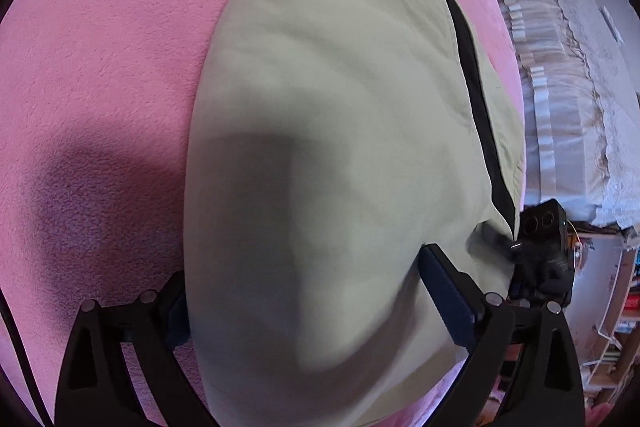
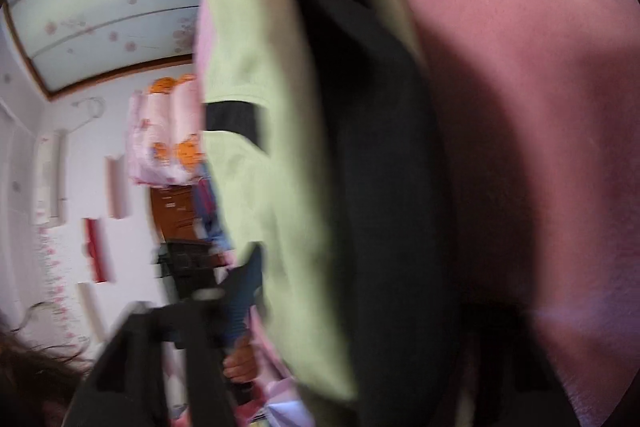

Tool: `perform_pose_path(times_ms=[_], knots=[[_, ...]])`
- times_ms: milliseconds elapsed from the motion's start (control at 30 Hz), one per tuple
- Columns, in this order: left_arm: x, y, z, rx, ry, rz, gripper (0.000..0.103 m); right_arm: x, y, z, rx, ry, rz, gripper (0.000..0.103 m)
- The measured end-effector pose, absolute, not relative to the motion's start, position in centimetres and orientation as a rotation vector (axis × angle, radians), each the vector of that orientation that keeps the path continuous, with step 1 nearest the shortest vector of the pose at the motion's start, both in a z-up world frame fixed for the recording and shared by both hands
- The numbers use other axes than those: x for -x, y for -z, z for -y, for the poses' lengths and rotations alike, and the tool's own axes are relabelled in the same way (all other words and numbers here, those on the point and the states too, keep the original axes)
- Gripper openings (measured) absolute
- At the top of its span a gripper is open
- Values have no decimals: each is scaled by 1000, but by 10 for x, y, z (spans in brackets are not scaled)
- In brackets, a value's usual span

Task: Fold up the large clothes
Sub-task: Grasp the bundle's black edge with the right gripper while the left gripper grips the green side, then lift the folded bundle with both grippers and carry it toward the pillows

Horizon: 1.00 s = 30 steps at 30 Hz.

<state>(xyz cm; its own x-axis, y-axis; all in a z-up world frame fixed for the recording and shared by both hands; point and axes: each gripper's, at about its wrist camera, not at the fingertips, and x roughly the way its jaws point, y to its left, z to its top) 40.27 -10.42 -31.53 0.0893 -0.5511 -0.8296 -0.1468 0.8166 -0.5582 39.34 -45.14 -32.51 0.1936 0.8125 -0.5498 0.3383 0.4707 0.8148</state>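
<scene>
Here a smooth green garment (image 1: 320, 147) lies on fuzzy pink fleece (image 1: 100, 67).

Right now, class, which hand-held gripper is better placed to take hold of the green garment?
Left, probably: the left hand-held gripper straddles the green garment on the pink blanket, jaws wide. The right view is blurred.

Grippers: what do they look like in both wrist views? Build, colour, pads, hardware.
Left gripper: matte black fingers with triangular cut-outs, round silver bolt heads at the pivots, dark blue ribbed pads. Right gripper, blurred: same black frame, blue ribbed pad, one silver bolt. From the left wrist view its black camera block shows two lenses.
</scene>
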Motion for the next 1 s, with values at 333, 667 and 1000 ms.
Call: perform_pose_path(times_ms=[333, 667, 1000], knots=[[-388, 278, 114, 512, 185, -1382, 44, -369, 289, 440, -1109, -369, -1313, 11], [-334, 216, 131, 379, 99, -1418, 30, -292, 222, 403, -977, -260, -1363, 10], [-233, 141, 117, 351, 10, -1459, 27, -209, 179, 373, -979, -319, -1544, 9]])
